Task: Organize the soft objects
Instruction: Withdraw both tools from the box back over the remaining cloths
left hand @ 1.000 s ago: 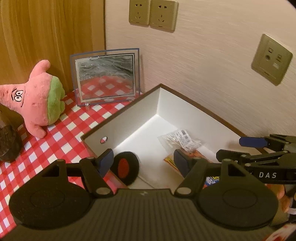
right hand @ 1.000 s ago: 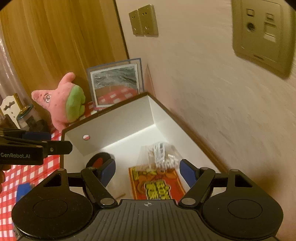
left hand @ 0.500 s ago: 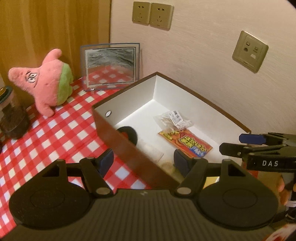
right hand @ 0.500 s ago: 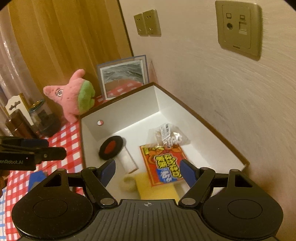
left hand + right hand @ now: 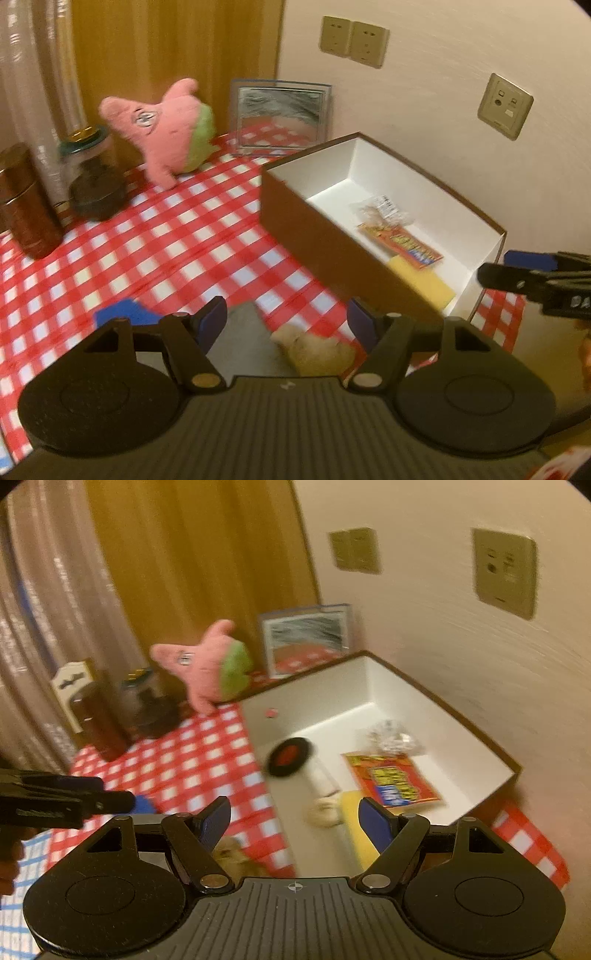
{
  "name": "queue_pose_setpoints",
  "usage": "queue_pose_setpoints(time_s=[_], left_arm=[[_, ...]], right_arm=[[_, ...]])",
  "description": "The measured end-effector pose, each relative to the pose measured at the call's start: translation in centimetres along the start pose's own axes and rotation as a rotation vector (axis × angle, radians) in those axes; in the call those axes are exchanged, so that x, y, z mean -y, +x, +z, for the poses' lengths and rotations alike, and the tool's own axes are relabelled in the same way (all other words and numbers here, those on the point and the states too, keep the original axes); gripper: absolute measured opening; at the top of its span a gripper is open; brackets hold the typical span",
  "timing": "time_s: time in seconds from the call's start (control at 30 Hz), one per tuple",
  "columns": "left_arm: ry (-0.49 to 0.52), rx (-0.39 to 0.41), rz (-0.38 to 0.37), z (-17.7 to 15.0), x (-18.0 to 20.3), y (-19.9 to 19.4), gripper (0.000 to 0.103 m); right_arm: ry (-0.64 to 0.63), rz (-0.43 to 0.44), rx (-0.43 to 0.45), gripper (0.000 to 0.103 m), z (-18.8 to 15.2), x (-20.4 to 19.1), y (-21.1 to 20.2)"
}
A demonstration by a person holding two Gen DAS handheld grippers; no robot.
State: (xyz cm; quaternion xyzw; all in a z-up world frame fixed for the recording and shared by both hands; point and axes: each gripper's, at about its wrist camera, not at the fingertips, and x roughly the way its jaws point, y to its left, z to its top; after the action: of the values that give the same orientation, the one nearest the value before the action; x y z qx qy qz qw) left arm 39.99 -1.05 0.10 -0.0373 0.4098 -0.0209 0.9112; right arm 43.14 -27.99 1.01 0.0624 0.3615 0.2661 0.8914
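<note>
Closest to me, the left claw (image 5: 286, 319) hangs with its jaws spread wide and nothing between them, over a tan fuzzy soft thing (image 5: 314, 349) lying on the bench (image 5: 166, 243) with its red-and-white checked cloth. The right claw (image 5: 295, 818) is just as wide open and empty, near the front end of the open white-lined box (image 5: 424, 698). A small blue item (image 5: 123, 312) lies on the cloth just left of the left claw. Inside the box sit a yellow sponge (image 5: 356, 825), a pale roundish lump (image 5: 325, 810) beside it, a red snack packet (image 5: 393, 781), a black disc with a red centre (image 5: 290, 757) and a crinkled clear bag (image 5: 391, 736). Beyond the box, a pink star plush (image 5: 166, 125) stands on the cloth, with a framed picture (image 5: 279, 112) leaning against the wall to its right and a dark jar (image 5: 92, 173) and brown canister (image 5: 26, 201) to its left.
</note>
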Motion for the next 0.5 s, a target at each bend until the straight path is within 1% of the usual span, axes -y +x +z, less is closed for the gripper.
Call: queue_pose_setpoints(time_s=[0.13, 0.23, 0.4, 0.5], left_arm=[[-0.041, -0.005, 0.04, -2.0, -2.2, -1.9, 0.07], [-0.081, -0.008, 0.071, -3.3, -4.1, -3.0, 0.07], [-0.148, -0.023, 0.124, -5.6, -6.7, -4.1, 0.07], [-0.178, -0.039, 0.154, -7.0, -7.9, -4.4, 0.07]], right_arm=[[-0.041, 0.052, 0.001, 0.076, -0.7, -2.4, -1.0], [-0.066, 0.096, -0.012, 0.076, -1.5, -4.2, -0.9], [-0.112, 0.147, -0.077, 0.076, -3.5, -6.8, 1.2], [-0.157, 0.163, -0.117, 0.076, -4.9, -8.2, 2.6]])
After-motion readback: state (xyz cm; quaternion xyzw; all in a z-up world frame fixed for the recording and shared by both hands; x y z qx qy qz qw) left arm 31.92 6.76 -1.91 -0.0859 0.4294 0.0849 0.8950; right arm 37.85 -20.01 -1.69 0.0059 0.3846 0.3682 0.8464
